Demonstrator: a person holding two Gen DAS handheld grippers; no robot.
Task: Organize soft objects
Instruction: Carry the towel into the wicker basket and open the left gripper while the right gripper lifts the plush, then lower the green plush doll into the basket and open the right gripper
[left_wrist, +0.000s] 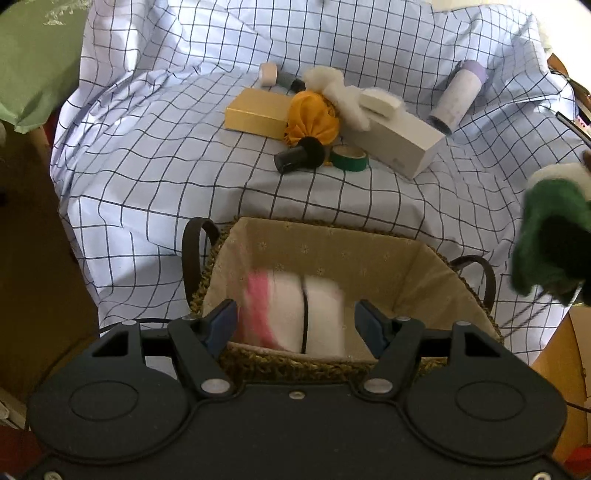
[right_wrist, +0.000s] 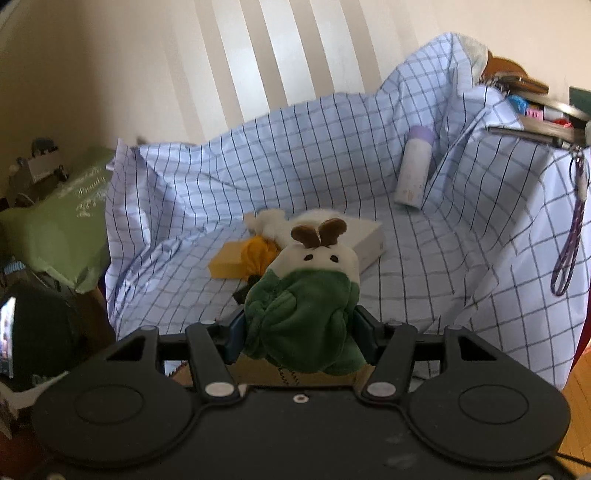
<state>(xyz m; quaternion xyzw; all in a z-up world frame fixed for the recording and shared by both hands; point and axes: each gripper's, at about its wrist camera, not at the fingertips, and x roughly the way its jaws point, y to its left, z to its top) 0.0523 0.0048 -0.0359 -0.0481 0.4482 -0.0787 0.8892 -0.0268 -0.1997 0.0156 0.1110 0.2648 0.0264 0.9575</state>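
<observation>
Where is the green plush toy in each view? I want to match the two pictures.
Left wrist view: green plush toy at the right edge, above the basket.
Right wrist view: lower centre, between the right gripper fingers.
Shared landmark: the yellow box.

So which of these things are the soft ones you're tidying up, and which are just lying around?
For the job:
- green and white plush toy, gripped by the right gripper
- pink and white soft thing in the lined basket
- orange fabric bundle
- white fluffy piece

Just lying about:
- gold box
- white box
- green tape roll
- white bottle with a purple cap
</observation>
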